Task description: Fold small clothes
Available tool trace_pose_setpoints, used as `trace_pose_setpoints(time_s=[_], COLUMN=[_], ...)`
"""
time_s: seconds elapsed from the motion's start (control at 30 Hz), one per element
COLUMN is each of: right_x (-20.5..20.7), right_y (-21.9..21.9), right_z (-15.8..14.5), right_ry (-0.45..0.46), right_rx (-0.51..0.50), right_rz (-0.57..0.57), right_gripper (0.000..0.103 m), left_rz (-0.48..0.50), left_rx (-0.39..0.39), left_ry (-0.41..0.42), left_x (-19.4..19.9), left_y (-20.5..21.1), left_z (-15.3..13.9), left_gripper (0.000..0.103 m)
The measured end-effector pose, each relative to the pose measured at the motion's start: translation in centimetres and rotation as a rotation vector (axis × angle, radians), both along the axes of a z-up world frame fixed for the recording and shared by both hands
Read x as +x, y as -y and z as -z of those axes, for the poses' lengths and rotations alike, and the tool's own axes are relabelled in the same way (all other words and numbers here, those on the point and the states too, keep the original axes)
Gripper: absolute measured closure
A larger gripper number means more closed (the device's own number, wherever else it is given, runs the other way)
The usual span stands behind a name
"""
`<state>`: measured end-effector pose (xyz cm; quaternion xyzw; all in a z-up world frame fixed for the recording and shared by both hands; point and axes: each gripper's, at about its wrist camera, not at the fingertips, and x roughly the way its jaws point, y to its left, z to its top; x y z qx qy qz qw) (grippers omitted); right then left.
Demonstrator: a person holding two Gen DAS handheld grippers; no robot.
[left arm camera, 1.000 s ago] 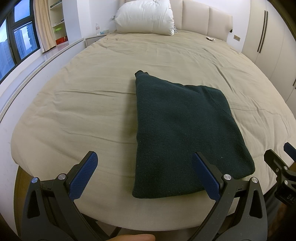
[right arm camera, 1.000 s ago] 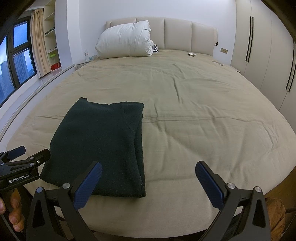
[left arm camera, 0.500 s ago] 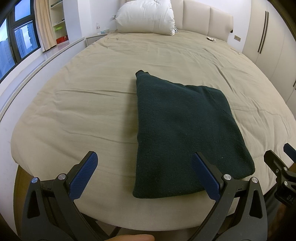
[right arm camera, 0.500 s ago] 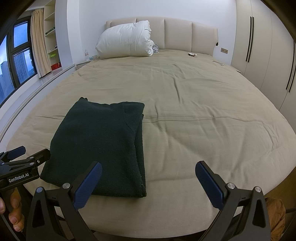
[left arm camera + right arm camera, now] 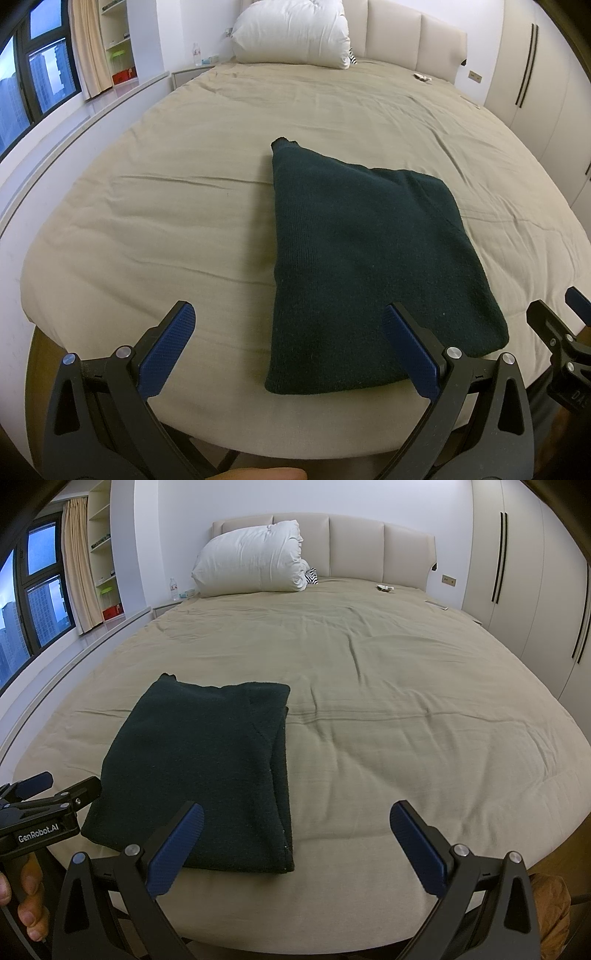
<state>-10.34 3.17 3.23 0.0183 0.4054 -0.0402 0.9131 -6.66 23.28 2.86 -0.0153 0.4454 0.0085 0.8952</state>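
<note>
While level at the bed's foot, left tongs (image 5: 288, 328) spread, right tongs (image 5: 295, 829) spread, folded dark garment (image 5: 369, 266) untouched.

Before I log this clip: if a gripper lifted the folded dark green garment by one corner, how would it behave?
The dark green garment looks like soft, thick knit, so it would probably droop and unfold. Layered edges show along its right side, so those layers may slide apart. Its fuzzy surface likely grips the beige bedcover, so pushing may bunch it.

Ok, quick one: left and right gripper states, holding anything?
Left gripper: open, empty, poised above the dark green garment.
Right gripper: open, empty, above the bed.
</note>
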Motion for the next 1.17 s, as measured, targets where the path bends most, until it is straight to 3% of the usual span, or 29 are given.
trace_pose_setpoints(time_s=[1.17], right_x=[-0.73], right_y=[-0.76], right_z=[0.05], right_ry=[-0.005], right_rx=[0.010], right_rz=[-0.001], right_gripper=[0.000], left_rz=[-0.020], left_rx=[-0.009], left_ry=[0.003], left_x=[-0.65], left_y=[0.22], left_z=[0.24], left_gripper=[0.000])
